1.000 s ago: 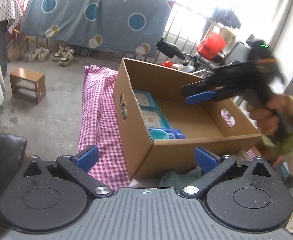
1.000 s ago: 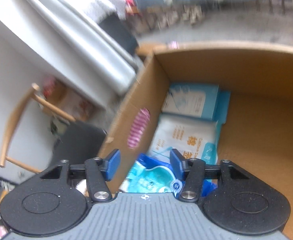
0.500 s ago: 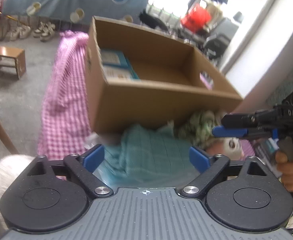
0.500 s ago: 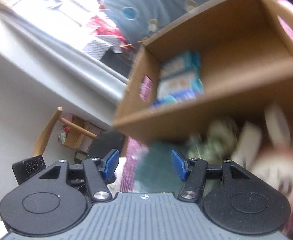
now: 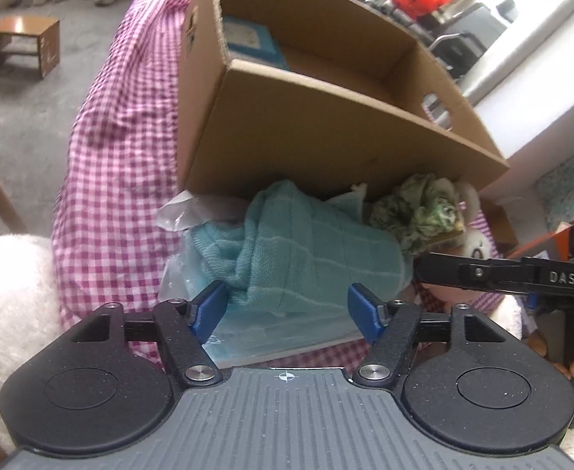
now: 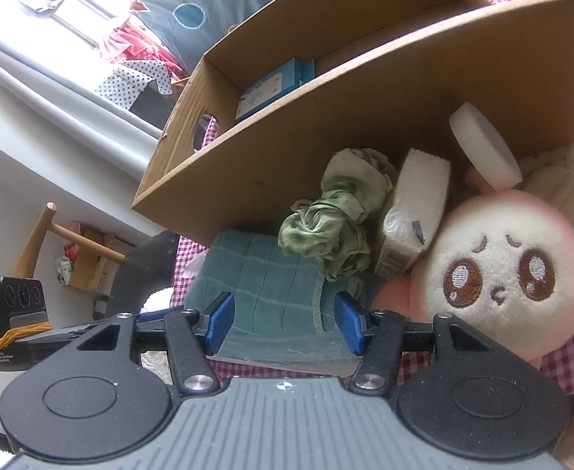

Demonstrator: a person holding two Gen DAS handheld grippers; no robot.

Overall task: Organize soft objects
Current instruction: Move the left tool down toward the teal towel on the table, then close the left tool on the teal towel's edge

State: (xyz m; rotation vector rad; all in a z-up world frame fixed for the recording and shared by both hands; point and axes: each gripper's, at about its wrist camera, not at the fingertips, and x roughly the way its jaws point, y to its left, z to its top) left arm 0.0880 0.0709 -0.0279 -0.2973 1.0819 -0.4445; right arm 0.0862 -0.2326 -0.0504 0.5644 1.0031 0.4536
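Observation:
A teal towel (image 5: 298, 246) (image 6: 263, 274) lies on a plastic-wrapped blue pack (image 5: 271, 340) in front of the cardboard box (image 5: 326, 133) (image 6: 326, 117). My left gripper (image 5: 285, 309) hangs low over the towel's near part; its jaws are closing with the towel between them, and the pads do not visibly pinch it. My right gripper (image 6: 285, 323) is open over the same towel from the other side, and its black finger (image 5: 482, 274) shows at the right. A crumpled green cloth (image 5: 420, 211) (image 6: 338, 211) and a pink-and-white plush (image 6: 498, 266) lie beside the towel.
A wrapped tissue pack (image 6: 416, 211) and a white disc (image 6: 482, 145) lean against the box. Blue packs (image 5: 248, 39) (image 6: 271, 86) lie inside it. The pink checked cloth (image 5: 122, 156) covers the table. A white fluffy cushion (image 5: 9, 313) is at the left, a wooden stool (image 5: 24, 43) on the floor.
Both grippers have come away from the box opening and dropped to the pile in front of it. The left jaws have narrowed. The right gripper has rolled.

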